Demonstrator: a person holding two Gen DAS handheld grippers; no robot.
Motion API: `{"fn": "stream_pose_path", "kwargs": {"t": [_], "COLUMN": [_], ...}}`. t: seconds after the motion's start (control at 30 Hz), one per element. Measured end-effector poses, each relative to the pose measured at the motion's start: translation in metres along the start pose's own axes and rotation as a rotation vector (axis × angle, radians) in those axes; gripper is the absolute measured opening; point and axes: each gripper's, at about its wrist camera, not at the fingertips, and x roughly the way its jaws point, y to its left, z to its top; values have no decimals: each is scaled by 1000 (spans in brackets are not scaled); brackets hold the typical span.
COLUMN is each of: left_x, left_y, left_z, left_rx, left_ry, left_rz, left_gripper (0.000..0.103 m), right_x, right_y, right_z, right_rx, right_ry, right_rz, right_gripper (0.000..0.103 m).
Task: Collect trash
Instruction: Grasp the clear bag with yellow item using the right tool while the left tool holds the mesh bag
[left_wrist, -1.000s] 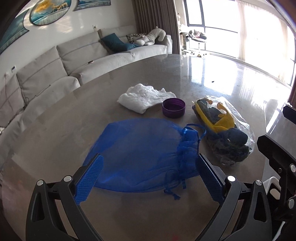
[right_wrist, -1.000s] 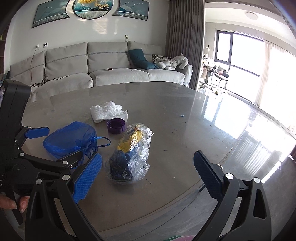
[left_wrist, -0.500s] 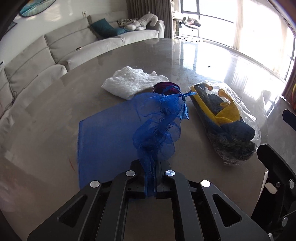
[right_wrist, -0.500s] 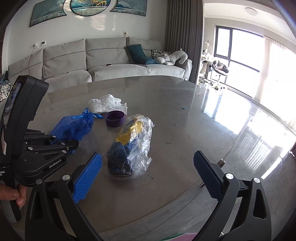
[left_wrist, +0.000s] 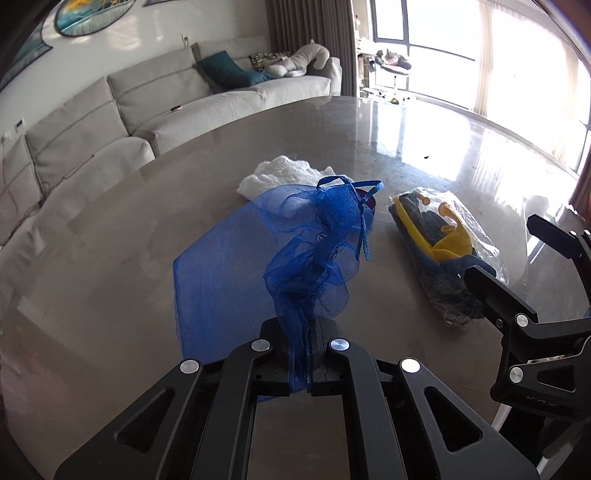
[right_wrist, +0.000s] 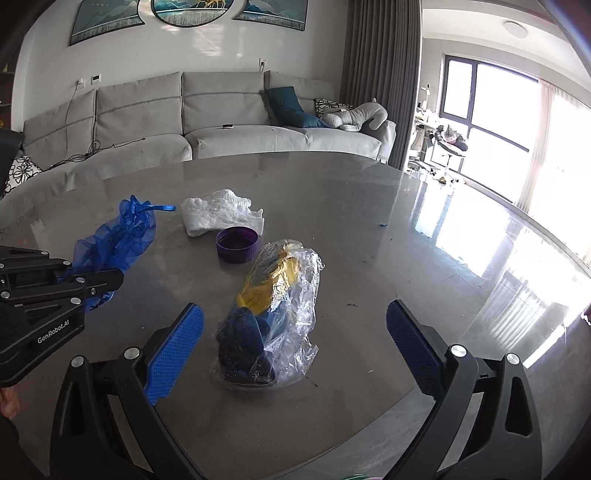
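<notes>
Left gripper: fingers clamped on the gathered neck of the blue mesh bag, neck bunched and lifted, rest of the bag draped flat on the bench. Right gripper: fingers spread wide, holding nothing, hovering over the bench with the clear plastic bag of yellow and dark trash lying between and just ahead of them. Purple cap sits open side up near that bag's far end, touching the crumpled white tissue behind it.
</notes>
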Motion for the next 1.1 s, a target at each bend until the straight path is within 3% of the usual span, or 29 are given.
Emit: {"fn": "stream_pose_path", "kwargs": {"t": [0.33, 0.6, 0.67, 0.77, 0.8, 0.83, 0.93, 1.1], "left_x": [1, 2, 2, 0, -1, -1, -5, -15], "left_y": [4, 10, 10, 10, 10, 10, 8, 6], "left_z": [-1, 0, -1, 0, 0, 0, 0, 2], "left_rx": [8, -2, -3, -4, -3, -2, -1, 3], "left_ry": [-2, -7, -6, -11, -14, -16, -24, -53], "left_rz": [41, 47, 49, 47, 49, 49, 45, 45], "left_gripper": [3, 3, 3, 3, 3, 3, 3, 3], "right_x": [30, 55, 57, 51, 49, 48, 41, 7], "right_y": [9, 17, 12, 11, 11, 10, 9, 8], "right_z": [6, 0, -3, -2, -2, -2, -3, 7], "right_rx": [2, -6, 31, 24, 25, 32, 38, 37], "right_ry": [47, 164, 180, 173, 173, 172, 146, 55], "right_rz": [41, 85, 111, 104, 109, 115, 113, 110], "right_gripper": [98, 98, 92, 59, 44, 36, 30, 29]}}
